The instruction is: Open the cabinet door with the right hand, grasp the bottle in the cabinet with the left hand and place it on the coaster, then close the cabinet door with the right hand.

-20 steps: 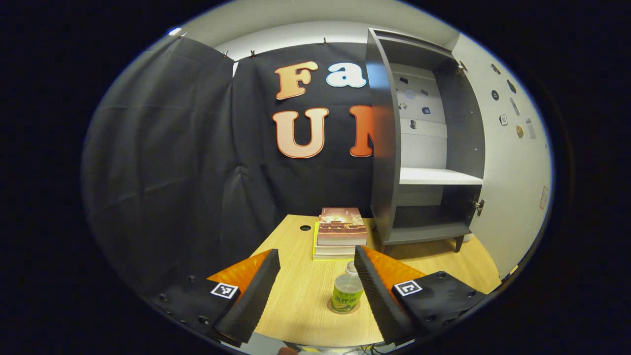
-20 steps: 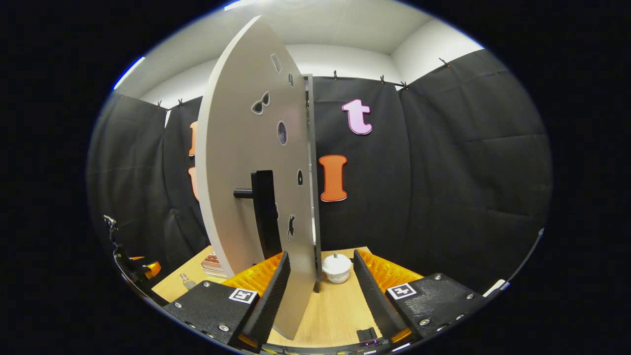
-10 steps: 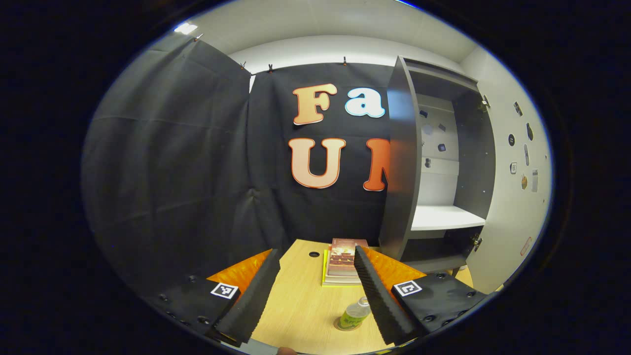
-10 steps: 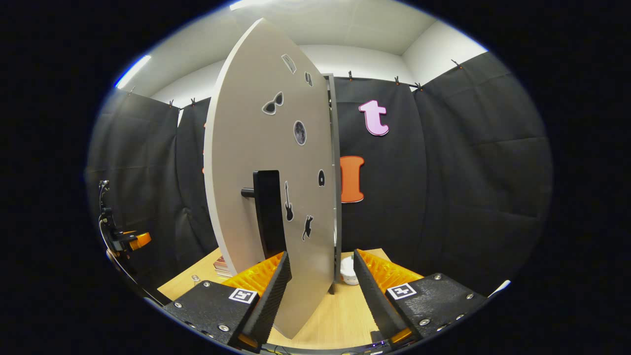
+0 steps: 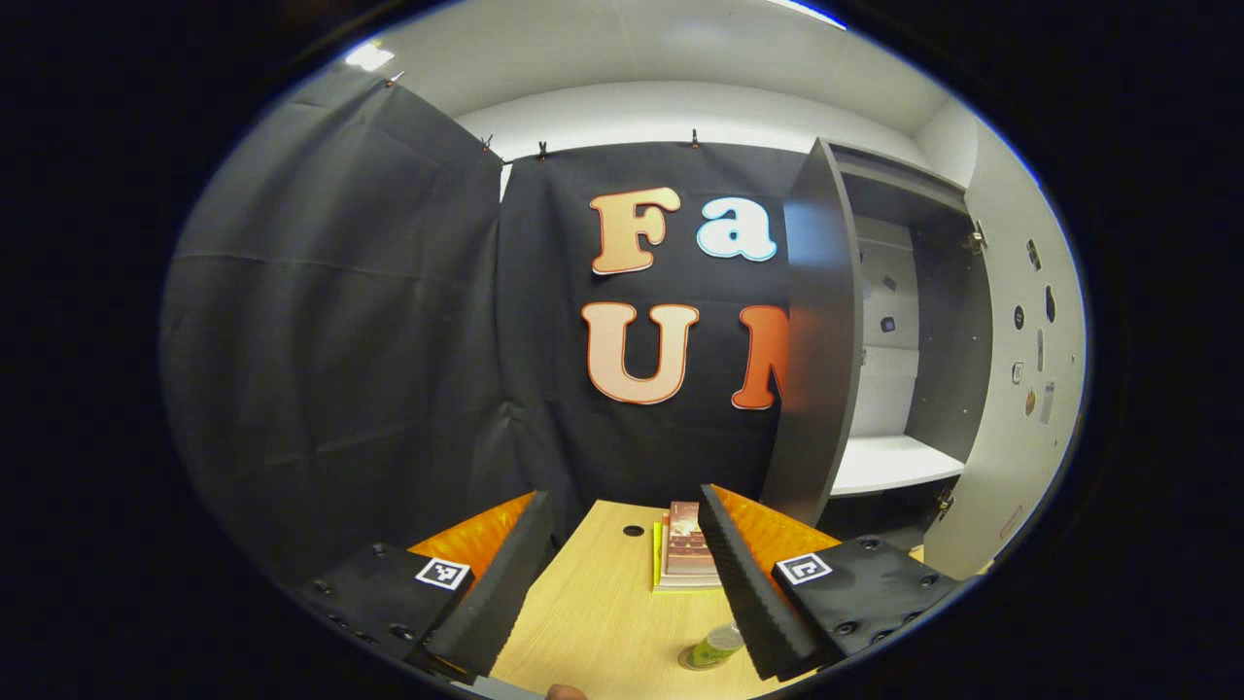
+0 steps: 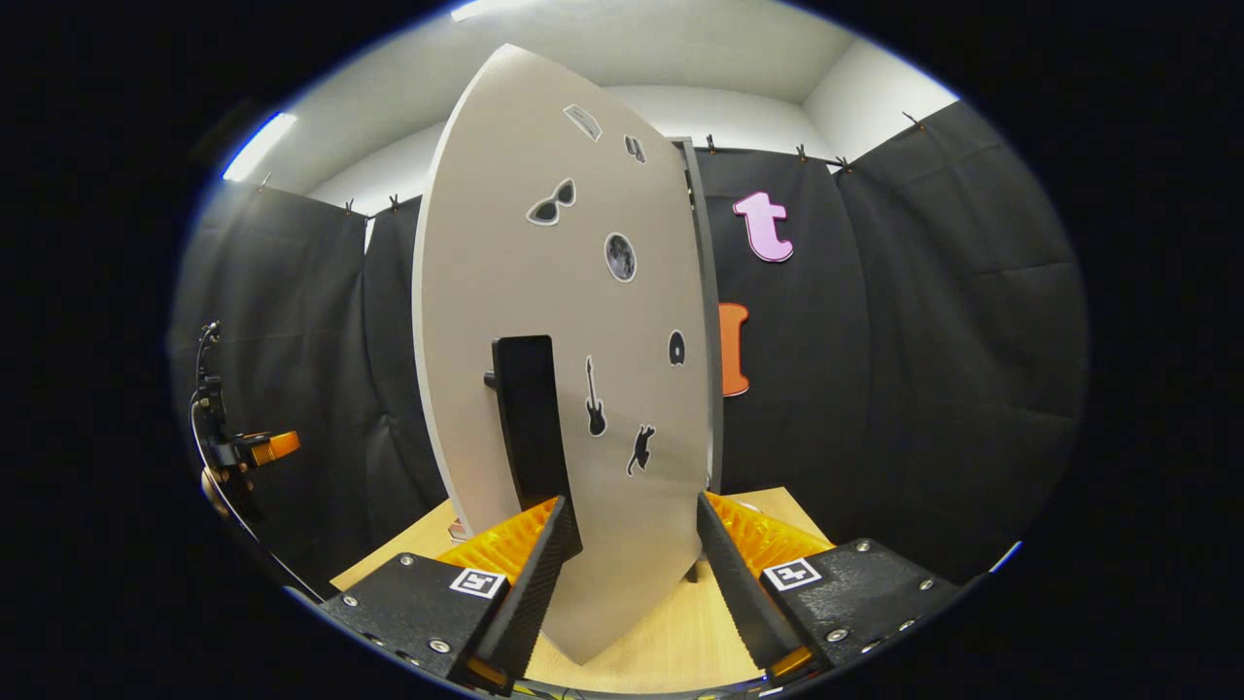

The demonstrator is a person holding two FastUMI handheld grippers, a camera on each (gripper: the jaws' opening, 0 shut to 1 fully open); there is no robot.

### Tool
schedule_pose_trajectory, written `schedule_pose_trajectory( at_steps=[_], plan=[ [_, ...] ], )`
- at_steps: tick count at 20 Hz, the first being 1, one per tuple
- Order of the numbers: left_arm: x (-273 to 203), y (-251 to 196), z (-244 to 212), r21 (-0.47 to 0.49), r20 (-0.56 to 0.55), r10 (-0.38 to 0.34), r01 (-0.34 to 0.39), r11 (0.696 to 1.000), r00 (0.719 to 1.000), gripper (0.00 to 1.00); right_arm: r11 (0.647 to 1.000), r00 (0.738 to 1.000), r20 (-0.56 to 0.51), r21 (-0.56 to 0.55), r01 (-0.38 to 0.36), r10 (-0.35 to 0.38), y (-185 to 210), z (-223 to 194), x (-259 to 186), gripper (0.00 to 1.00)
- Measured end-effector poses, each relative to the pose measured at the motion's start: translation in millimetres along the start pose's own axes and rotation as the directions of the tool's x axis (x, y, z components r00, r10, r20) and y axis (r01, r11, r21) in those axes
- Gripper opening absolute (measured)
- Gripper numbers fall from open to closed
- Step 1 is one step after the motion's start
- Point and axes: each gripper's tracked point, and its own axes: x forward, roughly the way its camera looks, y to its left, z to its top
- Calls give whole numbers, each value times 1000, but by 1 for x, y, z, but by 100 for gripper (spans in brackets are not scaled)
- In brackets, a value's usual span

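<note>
The right hand-held gripper [image 6: 632, 574] is spread wide, empty, its fingers either side of the pale cabinet door [image 6: 564, 389], which stands part open. To close it well, press flat beside the black handle [image 6: 530, 428] and swing steadily. The left hand-held gripper [image 5: 627, 574] is spread, empty; the bottle [image 5: 714, 647] stands on the worktop [image 5: 593, 622].

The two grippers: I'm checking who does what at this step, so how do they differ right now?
The right gripper has the cabinet door between its open fingers, its black handle just ahead; the left gripper has nothing between its fingers. The left gripper looks over the table at the books, with the bottle low beside it. Both are open.
</note>
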Motion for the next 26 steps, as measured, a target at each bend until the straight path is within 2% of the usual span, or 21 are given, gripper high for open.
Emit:
schedule_pose_trajectory(
  at_steps=[2,3,4,5,6,7,8,9,10,11,12,13,14,15,18,22,26],
  plan=[
    [6,7,3,15,-1,3,-3,1000,1000,99,1000,1000,-2,18,-6,6,8,-1,5,82],
    [8,10,4,19,-1,1,-1,1000,1000,98,1000,1000,-2,29,-8,8,12,-1,9,91],
    [11,11,4,21,-1,-4,5,1000,1000,99,999,1000,-3,39,-13,13,18,-1,12,83],
    [15,13,5,20,-2,-9,9,1000,1000,98,999,1000,-3,45,-18,18,24,-1,17,91],
    [18,15,5,17,-4,-16,16,1000,1000,99,999,1000,-6,50,-19,19,30,-1,22,83],
    [22,16,3,13,-9,-21,21,1000,1000,99,998,1000,-8,52,-21,21,35,-2,28,91],
    [25,18,3,8,-12,-27,28,1000,1000,99,998,1000,-9,52,-27,28,41,-3,34,84],
    [28,21,2,5,-13,-32,32,999,999,99,998,999,-10,52,-34,34,48,-4,40,91],
    [31,24,1,4,-13,-33,33,999,999,99,998,999,-12,52,-40,40,54,-4,49,91],
    [34,27,2,4,-11,-34,34,999,999,99,998,999,-13,50,-43,44,58,-3,55,84],
    [38,30,3,4,-9,-35,35,999,999,99,998,999,-13,47,-47,48,63,-5,61,86],
    [42,32,3,5,-6,-35,35,999,999,99,998,998,-14,45,-52,53,67,-6,68,92],
    [45,35,4,5,-5,-34,34,999,999,99,997,998,-17,44,-56,57,70,-5,75,86],
    [48,38,4,5,-4,-34,34,999,999,99,997,998,-22,41,-63,64,73,-5,79,87],
    [55,46,6,5,-5,-29,29,1000,1000,99,998,999,-11,17,-53,53,71,0,86,87],
    [67,56,5,21,-8,-16,16,1000,1000,99,1000,1000,-20,-30,-2,1,52,-2,110,87],
    [76,57,7,32,-7,-18,18,999,1000,99,999,999,-33,-38,2,-3,53,-7,137,87]
  ],
)
